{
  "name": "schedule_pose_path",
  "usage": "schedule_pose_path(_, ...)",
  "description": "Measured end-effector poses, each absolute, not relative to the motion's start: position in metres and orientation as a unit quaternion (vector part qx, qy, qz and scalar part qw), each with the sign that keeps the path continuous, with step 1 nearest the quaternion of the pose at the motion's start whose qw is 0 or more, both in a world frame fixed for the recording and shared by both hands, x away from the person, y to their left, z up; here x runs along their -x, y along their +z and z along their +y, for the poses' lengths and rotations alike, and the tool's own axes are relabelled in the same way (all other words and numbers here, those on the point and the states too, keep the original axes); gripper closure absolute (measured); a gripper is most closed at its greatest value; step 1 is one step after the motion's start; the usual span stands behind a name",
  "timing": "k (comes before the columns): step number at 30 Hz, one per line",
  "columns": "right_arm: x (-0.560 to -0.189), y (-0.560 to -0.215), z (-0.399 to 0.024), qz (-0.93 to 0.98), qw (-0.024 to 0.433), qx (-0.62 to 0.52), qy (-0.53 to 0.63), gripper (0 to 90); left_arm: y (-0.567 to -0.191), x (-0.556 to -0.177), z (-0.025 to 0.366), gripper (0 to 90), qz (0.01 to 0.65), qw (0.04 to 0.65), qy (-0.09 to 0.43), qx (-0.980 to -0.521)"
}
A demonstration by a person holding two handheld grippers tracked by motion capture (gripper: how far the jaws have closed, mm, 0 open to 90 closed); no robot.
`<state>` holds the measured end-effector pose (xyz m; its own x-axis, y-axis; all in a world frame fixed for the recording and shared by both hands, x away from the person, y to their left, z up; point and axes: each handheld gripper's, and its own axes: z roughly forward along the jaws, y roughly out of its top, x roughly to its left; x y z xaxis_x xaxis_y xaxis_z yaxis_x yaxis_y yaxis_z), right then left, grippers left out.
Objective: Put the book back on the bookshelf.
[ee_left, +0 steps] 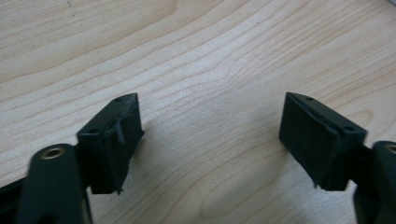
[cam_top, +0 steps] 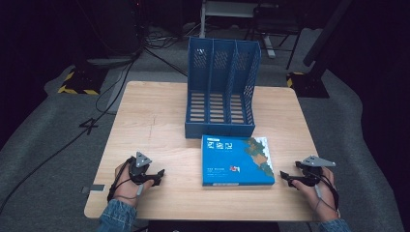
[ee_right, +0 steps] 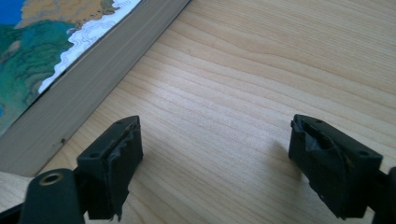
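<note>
left tongs [cam_top: 155, 175]: resting low over the table [cam_top: 154, 121], held in the left hand [cam_top: 126, 186]; jaws standing wide and gripping nothing, with bare wood lying between them in the left gripper view [ee_left: 210, 135]; tips pointing toward the book.

right tongs [cam_top: 286, 178]: sitting near the table's right edge, held in the right hand [cam_top: 325, 189]; jaws standing wide and holding nothing, with bare wood showing between them in the right gripper view [ee_right: 215, 149]; tips pointing toward the book.

book [cam_top: 237, 160]: lying flat between the two tongs, cover facing up, blue with a map-like green, tan and white patch; just beside the right tongs' tips but apart from them, farther from the left tongs; in the right gripper view its page edge [ee_right: 93, 84] is running diagonally ahead and left of the jaws, not touching either one.

rack [cam_top: 221, 92]: blue, three slots, standing upright beyond the book, on the far side from both tongs; its front lip is sitting just beside the book's far edge; slots showing nothing inside.
</note>
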<state>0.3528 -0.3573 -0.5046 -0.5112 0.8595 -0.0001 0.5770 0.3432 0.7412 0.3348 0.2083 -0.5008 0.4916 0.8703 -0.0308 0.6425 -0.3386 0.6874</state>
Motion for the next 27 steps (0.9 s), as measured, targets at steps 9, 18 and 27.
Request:
schedule_pose_path(9, -0.343, -0.492, -0.352, 0.803, 0.191, -0.430, 0.366, 24.0, -0.477, -0.331, 0.190, 29.3, 0.458, 0.358, 0.172, -0.796)
schedule_pose_path(18, -0.327, -0.484, -0.342, 0.813, 0.184, -0.412, 0.368, 23.2, -0.460, -0.334, 0.158, 34.1, 0.426, 0.413, 0.142, -0.793)
schedule_pose_path(27, -0.311, -0.482, -0.330, 0.818, 0.178, -0.399, 0.374, 23.2, -0.467, -0.354, 0.116, 39.9, 0.421, 0.434, 0.096, -0.791)
